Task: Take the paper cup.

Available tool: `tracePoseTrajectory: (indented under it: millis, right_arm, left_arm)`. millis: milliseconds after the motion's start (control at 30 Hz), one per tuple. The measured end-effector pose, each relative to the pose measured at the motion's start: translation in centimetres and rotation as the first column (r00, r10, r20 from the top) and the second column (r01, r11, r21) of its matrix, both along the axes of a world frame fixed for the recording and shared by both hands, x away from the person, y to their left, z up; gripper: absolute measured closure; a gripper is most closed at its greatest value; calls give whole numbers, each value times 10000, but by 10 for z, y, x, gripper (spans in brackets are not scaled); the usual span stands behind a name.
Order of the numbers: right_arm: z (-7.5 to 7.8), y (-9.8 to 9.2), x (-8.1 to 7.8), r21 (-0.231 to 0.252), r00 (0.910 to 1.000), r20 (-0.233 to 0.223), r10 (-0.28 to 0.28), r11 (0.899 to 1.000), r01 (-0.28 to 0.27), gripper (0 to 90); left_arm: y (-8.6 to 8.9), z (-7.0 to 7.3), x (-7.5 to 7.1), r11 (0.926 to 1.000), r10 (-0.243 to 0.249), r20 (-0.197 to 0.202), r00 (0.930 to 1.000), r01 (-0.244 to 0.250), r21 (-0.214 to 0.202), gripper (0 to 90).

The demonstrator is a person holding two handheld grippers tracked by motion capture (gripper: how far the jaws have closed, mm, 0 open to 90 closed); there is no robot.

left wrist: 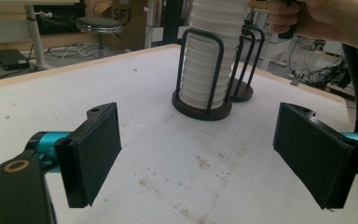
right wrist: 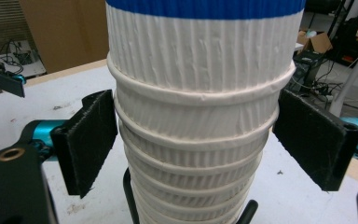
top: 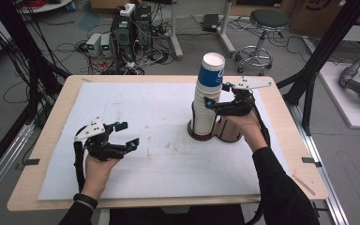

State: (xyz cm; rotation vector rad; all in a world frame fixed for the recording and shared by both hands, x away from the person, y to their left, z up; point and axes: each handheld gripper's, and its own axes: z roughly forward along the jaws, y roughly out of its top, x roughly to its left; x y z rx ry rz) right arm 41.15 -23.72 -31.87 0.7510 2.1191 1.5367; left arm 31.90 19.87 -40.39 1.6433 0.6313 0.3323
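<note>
A tall stack of white ribbed paper cups (top: 207, 105) stands in a dark wire holder (top: 200, 136) right of the table's middle; its top cup (top: 213, 70) carries a blue band. My right gripper (top: 217, 94) reaches level around the stack's upper half. In the right gripper view the stack (right wrist: 200, 93) stands between the two pads (right wrist: 86, 140), which lie close at its sides without squeezing it; I read the right gripper (right wrist: 198, 140) as open. My left gripper (top: 129, 133) hovers open and empty over the white mat at the left. Its own view shows the left gripper (left wrist: 198, 154) pointing toward the stack (left wrist: 205, 56).
A second, empty holder (top: 229, 133) stands joined just right of the stack. The white mat (top: 145, 108) covers most of the wooden table (top: 56, 117). A stool (top: 262, 28), cables and power boxes lie on the floor beyond the far edge.
</note>
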Motion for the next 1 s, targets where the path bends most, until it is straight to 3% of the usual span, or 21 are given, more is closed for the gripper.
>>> tracePoseTrajectory:
  millis: [367, 500, 733, 1000]
  right_arm:
    - [-2, 3, 2, 19, 9998, 8, -179, 9998, 179, 138]
    - [-1, 3, 1, -60, 9997, 115, -207, 9998, 208, 141]
    - [-1, 4, 1, -68, 9995, 189, -236, 9997, 238, 143]
    - [-1, 3, 0, -128, 9996, 206, -191, 9997, 193, 144]
  left_arm:
    - [-2, 1, 0, 10000, 41, -31, 10000, -41, 5, 149]
    - [-7, 6, 0, 9998, -12, 70, 10000, 10, 222, 149]
    - [-24, 26, 4, 9979, -546, 125, 9984, 541, 365, 149]
    - [-53, 53, 21, 9947, -1025, 92, 9947, 1024, 83, 149]
